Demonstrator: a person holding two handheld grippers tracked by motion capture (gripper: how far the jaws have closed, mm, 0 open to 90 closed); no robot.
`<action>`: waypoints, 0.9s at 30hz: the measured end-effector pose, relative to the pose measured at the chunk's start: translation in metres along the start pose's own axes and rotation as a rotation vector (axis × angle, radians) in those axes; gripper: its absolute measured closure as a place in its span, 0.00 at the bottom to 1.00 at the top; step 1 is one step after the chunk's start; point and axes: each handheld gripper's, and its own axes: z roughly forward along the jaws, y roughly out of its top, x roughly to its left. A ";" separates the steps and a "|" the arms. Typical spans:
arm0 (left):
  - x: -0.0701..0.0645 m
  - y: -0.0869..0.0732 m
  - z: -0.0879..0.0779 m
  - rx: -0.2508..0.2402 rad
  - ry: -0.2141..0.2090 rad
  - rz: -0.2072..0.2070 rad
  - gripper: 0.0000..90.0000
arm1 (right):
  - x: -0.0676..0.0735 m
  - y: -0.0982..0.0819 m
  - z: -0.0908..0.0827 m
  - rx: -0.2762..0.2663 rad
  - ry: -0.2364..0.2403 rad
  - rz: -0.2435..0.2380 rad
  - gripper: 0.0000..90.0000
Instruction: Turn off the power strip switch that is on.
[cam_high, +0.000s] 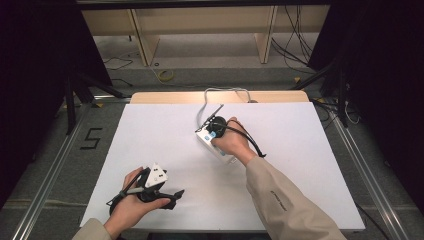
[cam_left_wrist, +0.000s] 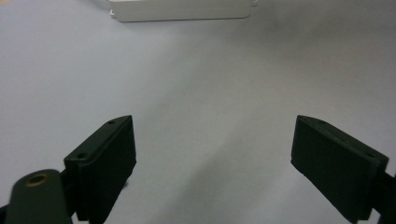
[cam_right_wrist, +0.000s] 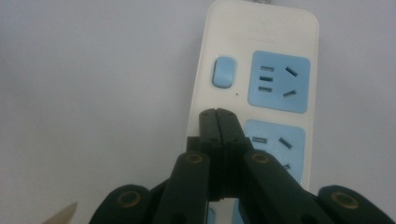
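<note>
Black, clenched right hand-held gripper (cam_right_wrist: 217, 113) poised above white power strip (cam_right_wrist: 261, 70), tips just below blue rocker switch (cam_right_wrist: 223, 72), nothing pinched; likely to slip off switch onto a blue socket (cam_right_wrist: 279, 81), or shove the light strip askew across white desk (cam_high: 150, 140) if pressed off-centre; strip mid-desk, grey cord (cam_high: 220, 92) running to far edge; contact with casing hard to judge; strip's near end hidden under jaws; left hand-held gripper (cam_left_wrist: 212, 154) released, resting idle near front edge.

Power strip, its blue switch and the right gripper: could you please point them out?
power strip (cam_right_wrist: 261, 28): right gripper view, white top end.
blue switch (cam_right_wrist: 223, 72): right gripper view, its middle.
right gripper (cam_right_wrist: 217, 114): right gripper view, shut jaw tips.
</note>
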 end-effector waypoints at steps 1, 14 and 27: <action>0.000 0.000 0.000 0.000 0.001 0.003 0.15 | 0.000 0.000 0.000 0.001 -0.001 0.004 1.00; 0.000 0.000 0.000 0.001 -0.003 -0.002 0.15 | 0.001 0.003 0.000 0.024 -0.006 0.009 1.00; -0.001 0.000 0.000 -0.001 -0.003 -0.001 0.15 | 0.002 0.007 0.001 0.049 -0.007 0.012 1.00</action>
